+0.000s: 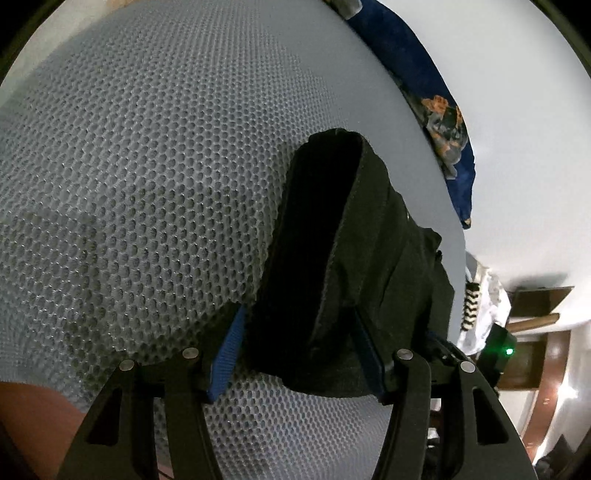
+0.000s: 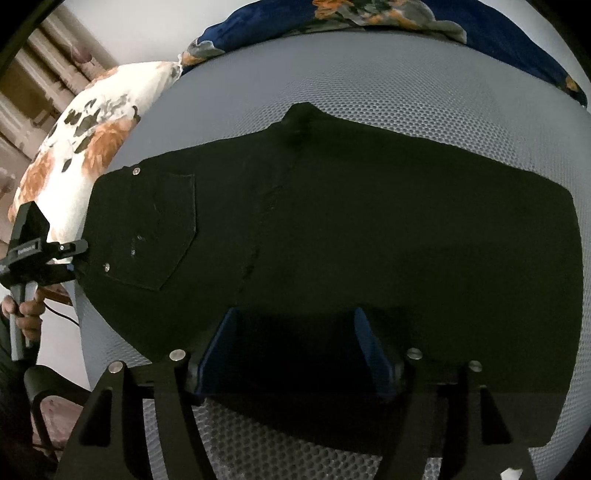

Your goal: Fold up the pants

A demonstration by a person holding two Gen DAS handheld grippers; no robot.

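Note:
Black pants (image 2: 332,236) lie folded lengthwise on a grey honeycomb mesh mattress (image 2: 406,92), back pocket up, waist to the left. My right gripper (image 2: 295,332) is open, its blue-padded fingers (image 2: 218,347) spread over the near edge of the pants. My left gripper (image 2: 79,254) shows at the far left at the waistband. In the left wrist view the left gripper (image 1: 299,325) stands open around the waist end of the pants (image 1: 332,258), fabric bunched between the blue fingers (image 1: 225,354).
A floral white and orange pillow (image 2: 92,136) lies at the mattress's left end. A dark blue floral blanket (image 2: 406,22) lies along the far edge, and shows in the left wrist view (image 1: 424,92). A hand (image 2: 29,314) holds the left gripper's handle.

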